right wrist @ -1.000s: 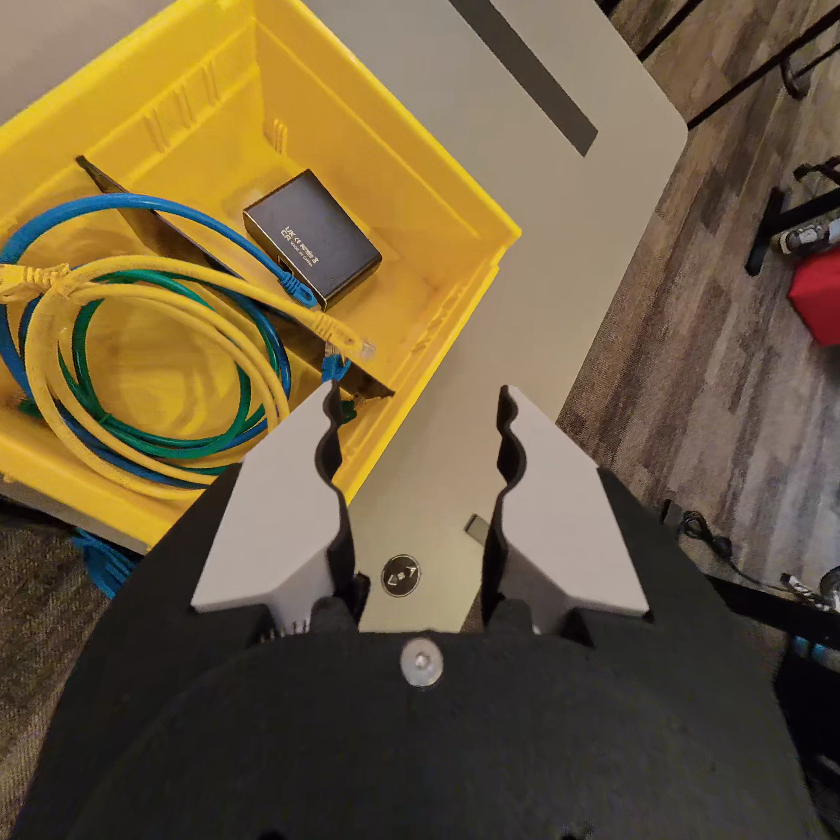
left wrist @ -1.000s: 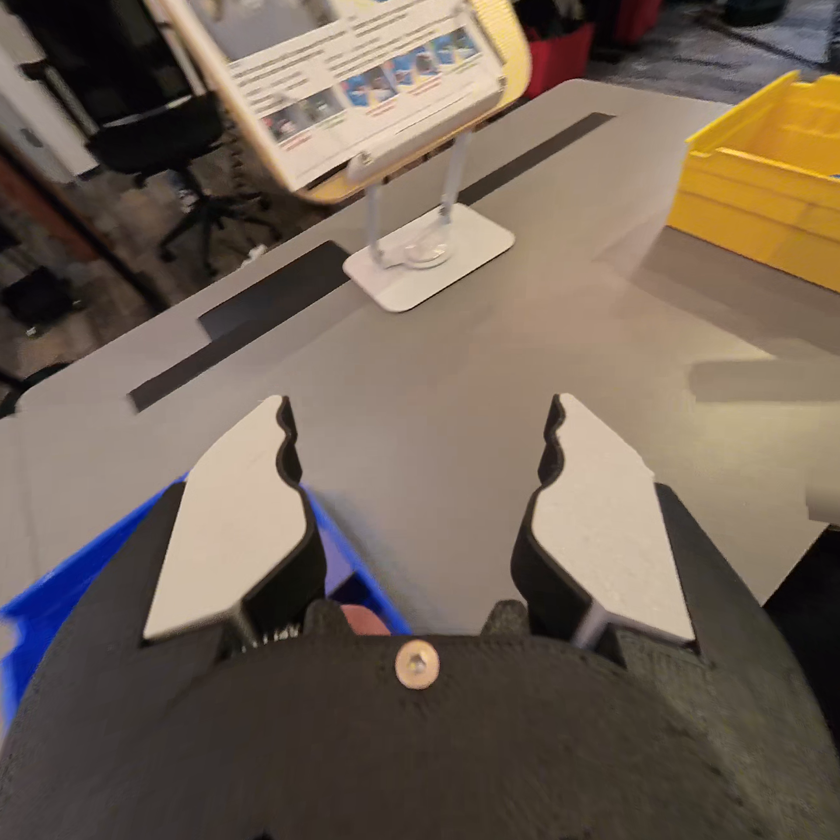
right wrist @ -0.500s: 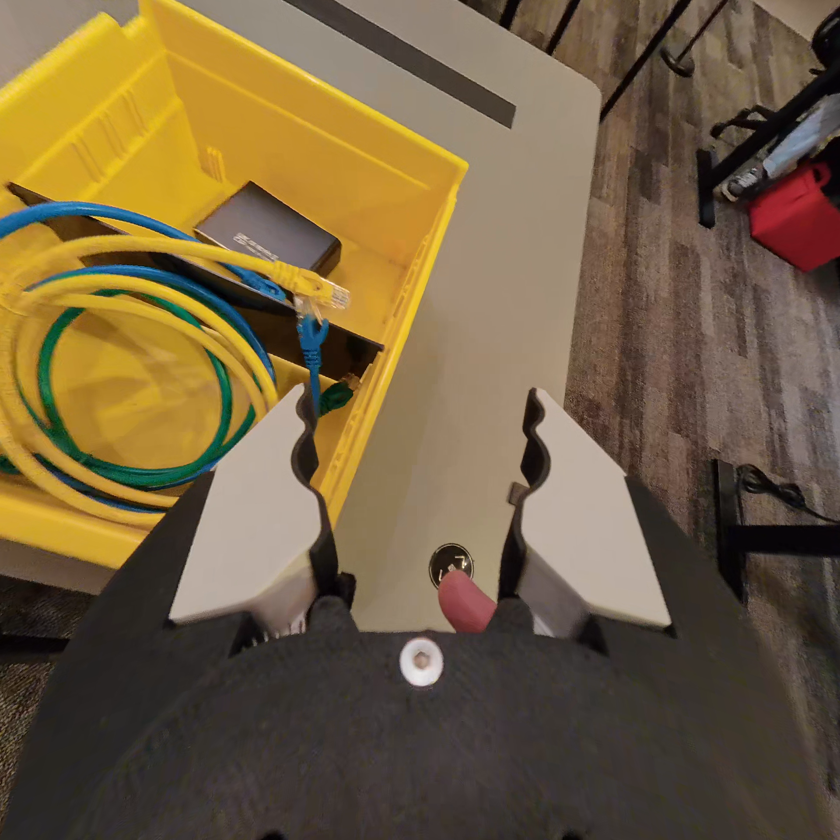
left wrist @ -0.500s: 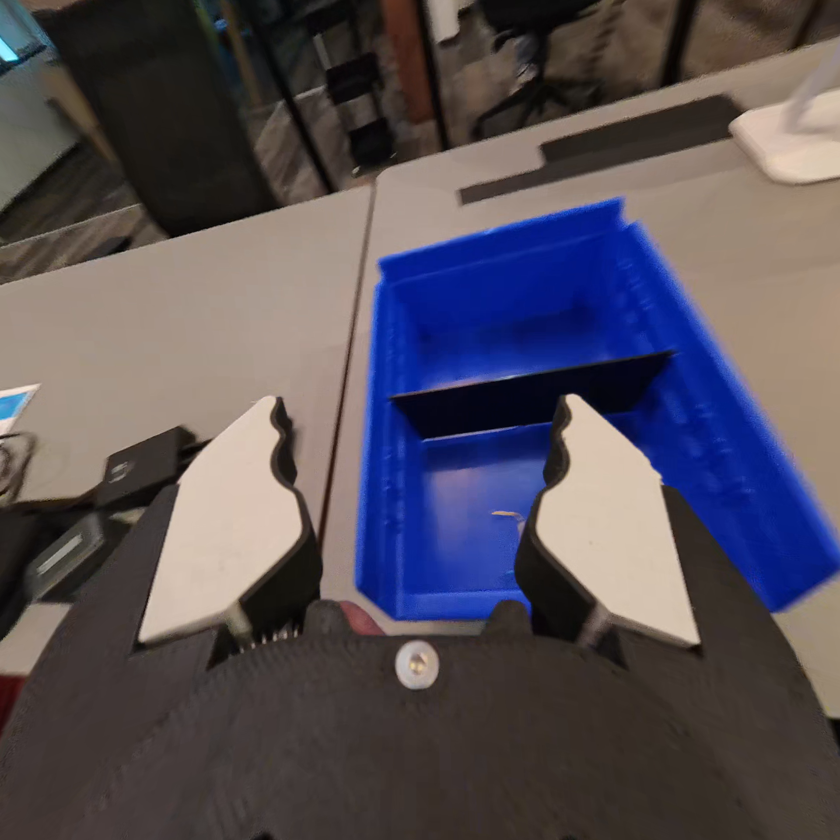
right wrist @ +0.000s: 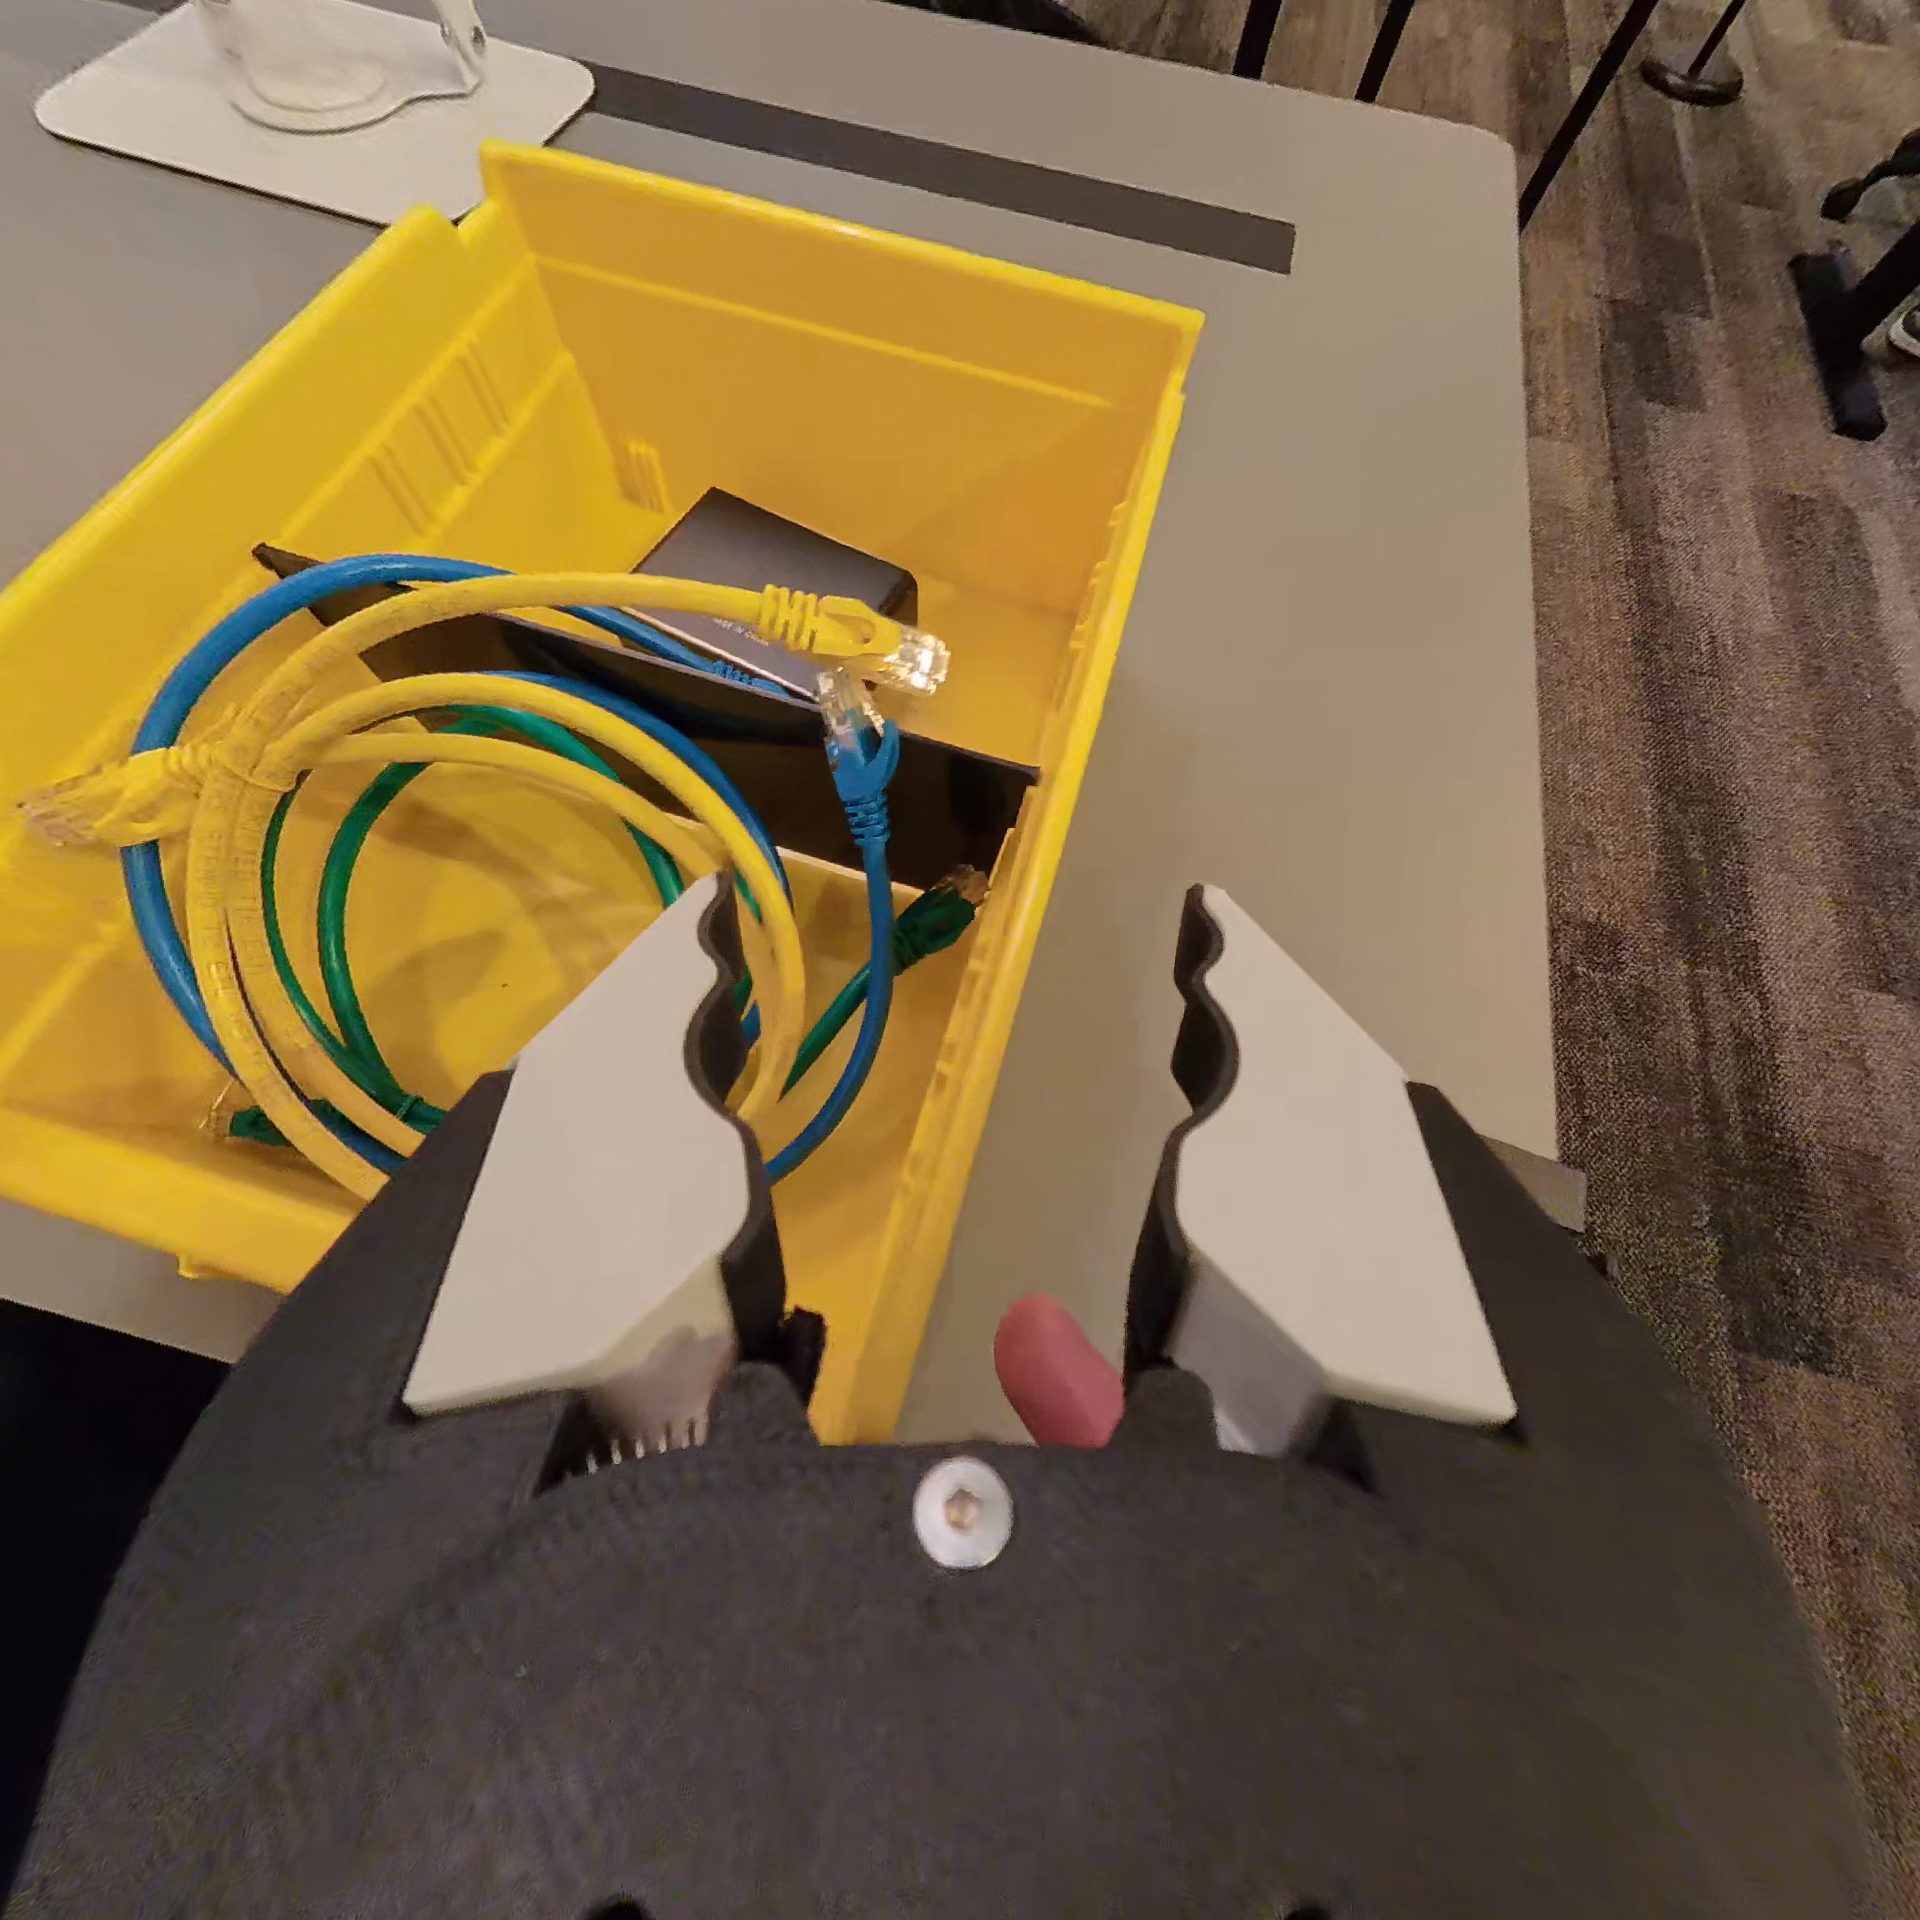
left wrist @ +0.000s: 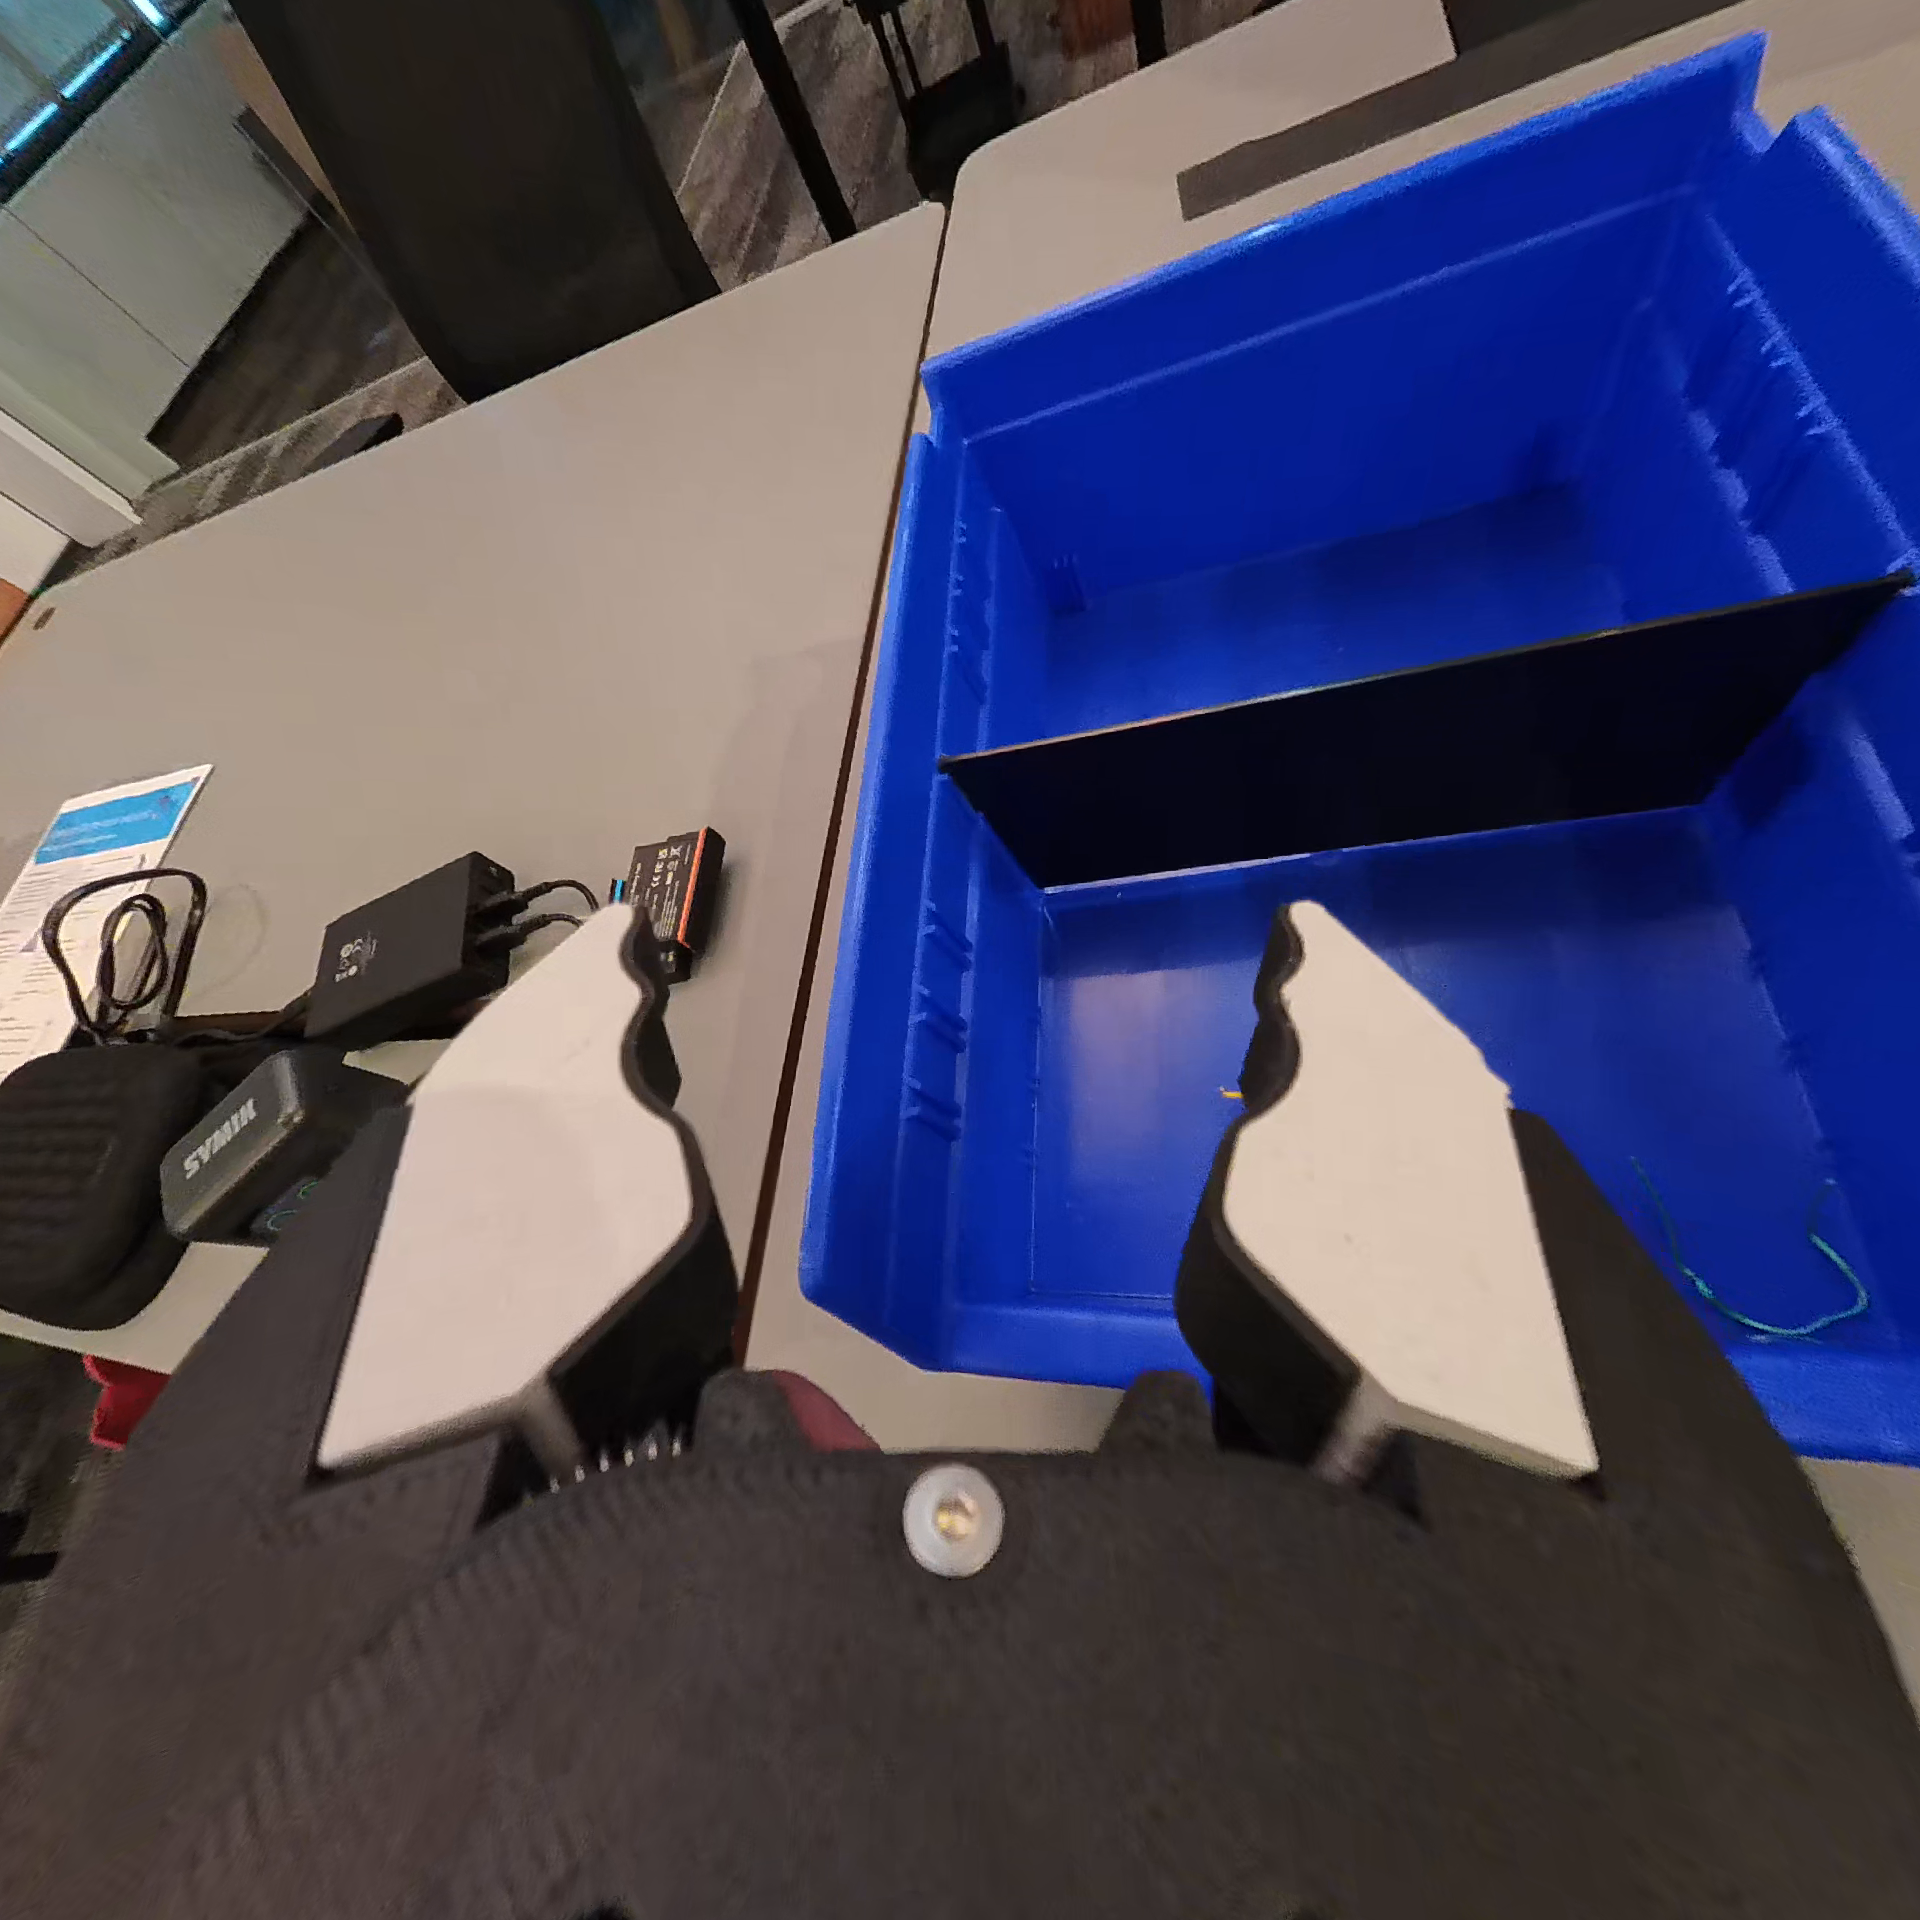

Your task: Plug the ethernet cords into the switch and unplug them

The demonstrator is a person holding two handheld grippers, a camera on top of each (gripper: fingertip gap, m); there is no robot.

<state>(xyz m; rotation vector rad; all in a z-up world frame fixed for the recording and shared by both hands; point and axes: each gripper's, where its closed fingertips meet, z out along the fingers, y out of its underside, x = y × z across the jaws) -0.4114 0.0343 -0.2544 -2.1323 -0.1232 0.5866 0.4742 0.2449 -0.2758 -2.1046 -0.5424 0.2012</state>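
Ethernet cords [right wrist: 499, 852] coiled in yellow bin [right wrist: 831, 312]; both grippers' fingers [right wrist: 613, 1122] wide, holding nothing.

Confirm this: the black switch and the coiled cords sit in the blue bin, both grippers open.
Wrong bin. The right wrist view shows the black switch and coiled cords in the yellow bin. Both grippers, left and right, are open.

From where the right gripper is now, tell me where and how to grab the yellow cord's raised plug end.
Probably grip the ribbed yellow boot just behind the clear plug, not the clip. That end juts out above the black divider and the switch, free of the other cords, so the open right gripper can come from above, fingers closing across the boot's sides.
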